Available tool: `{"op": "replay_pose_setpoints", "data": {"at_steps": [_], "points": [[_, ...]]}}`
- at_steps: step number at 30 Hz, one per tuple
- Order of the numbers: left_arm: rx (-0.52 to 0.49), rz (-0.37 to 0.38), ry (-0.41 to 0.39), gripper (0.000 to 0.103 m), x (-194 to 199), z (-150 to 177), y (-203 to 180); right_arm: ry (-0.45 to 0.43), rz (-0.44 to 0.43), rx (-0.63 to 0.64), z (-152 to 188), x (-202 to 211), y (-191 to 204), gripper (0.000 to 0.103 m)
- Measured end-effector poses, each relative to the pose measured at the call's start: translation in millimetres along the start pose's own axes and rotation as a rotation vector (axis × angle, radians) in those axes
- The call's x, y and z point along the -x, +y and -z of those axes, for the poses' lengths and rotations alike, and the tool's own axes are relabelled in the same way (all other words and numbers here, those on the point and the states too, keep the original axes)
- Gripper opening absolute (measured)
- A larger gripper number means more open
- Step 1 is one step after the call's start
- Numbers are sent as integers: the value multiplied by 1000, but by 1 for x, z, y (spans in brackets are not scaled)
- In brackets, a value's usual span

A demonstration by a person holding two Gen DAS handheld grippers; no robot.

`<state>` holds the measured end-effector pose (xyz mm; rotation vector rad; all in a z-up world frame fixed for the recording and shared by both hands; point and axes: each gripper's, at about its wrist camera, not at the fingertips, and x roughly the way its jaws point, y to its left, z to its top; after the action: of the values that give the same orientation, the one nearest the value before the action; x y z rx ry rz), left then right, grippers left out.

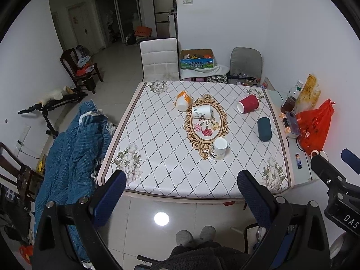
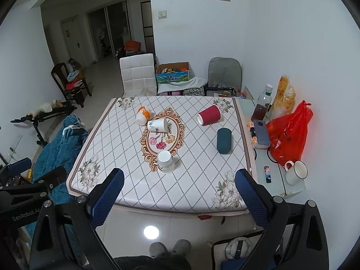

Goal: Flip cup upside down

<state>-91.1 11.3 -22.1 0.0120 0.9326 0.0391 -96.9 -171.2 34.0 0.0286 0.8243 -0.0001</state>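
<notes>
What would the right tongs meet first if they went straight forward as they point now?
Probably the white cup standing upside down near the table's front edge; it sits about midway between the open right tongs. Depth is unclear, so they might pass above it.

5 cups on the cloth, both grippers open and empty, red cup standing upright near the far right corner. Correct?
Not quite: the red cup lies on its side, mouth toward the camera, as the right wrist view shows. Left gripper and right gripper are open and empty.

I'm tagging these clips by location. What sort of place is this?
Most likely a home dining area: a table with a floral tablecloth, a white dining chair behind it, and a blue quilt heaped alongside.
</notes>
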Motion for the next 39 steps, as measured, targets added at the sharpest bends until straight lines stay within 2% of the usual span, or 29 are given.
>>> {"op": "replay_pose_setpoints", "data": {"at_steps": [39], "points": [[4, 6, 6, 101, 13, 7, -8, 9, -22, -7, 6, -3, -2, 102]]}}
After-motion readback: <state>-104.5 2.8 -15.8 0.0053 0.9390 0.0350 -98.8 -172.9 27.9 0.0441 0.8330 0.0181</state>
